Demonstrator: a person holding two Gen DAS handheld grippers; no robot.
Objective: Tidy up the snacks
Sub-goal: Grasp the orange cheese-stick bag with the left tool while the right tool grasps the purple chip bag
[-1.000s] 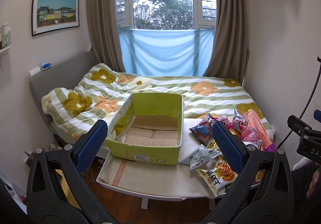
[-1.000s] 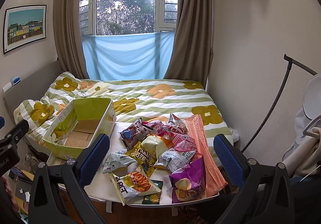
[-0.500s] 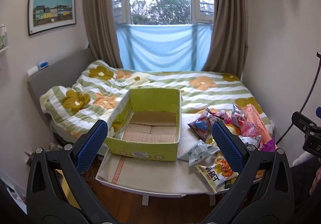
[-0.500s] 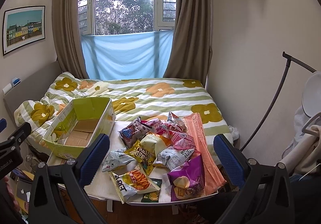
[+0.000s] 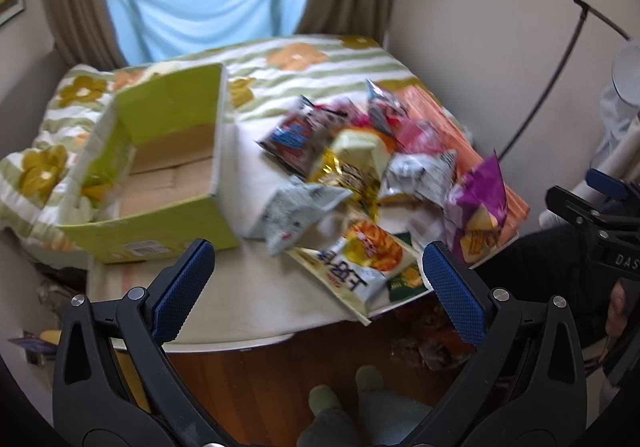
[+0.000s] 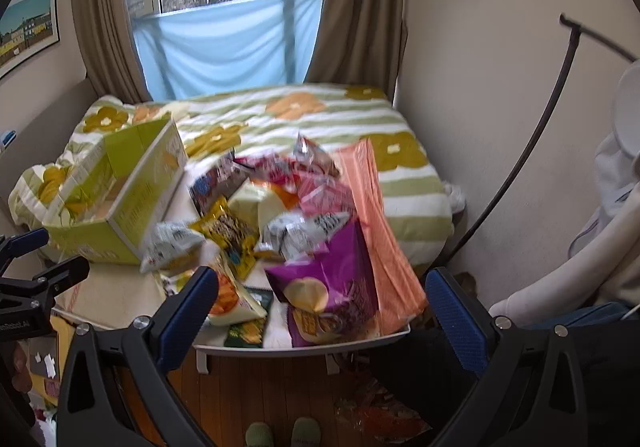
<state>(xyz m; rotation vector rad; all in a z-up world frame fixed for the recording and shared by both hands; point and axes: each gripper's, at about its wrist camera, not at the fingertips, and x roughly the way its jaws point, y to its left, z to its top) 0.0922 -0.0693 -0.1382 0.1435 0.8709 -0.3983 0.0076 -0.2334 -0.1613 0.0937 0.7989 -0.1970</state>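
An open, empty green cardboard box [image 5: 160, 175] [image 6: 120, 199] stands on the left of a low white table [image 5: 248, 299] [image 6: 120, 295]. A pile of snack bags lies on the right: a purple chip bag [image 6: 332, 287] [image 5: 476, 207], a yellow-white bag [image 5: 360, 263], a grey-white bag [image 5: 296, 211] [image 6: 172, 243], a gold bag [image 6: 232, 235] and a long orange pack [image 6: 384, 231]. My left gripper [image 5: 316, 279] is open and empty, just in front of the table's near edge. My right gripper [image 6: 320, 307] is open and empty, in front of the purple bag.
A bed with a flowered striped quilt [image 6: 280, 127] lies behind the table. A wall [image 6: 480, 87] and a bent black lamp pole [image 6: 532, 143] stand at the right. Wooden floor and my slippered feet [image 5: 344, 395] are below the table edge.
Both grippers have moved forward and tilted down toward the table; the box and snacks now look larger and closer. Both stay open.
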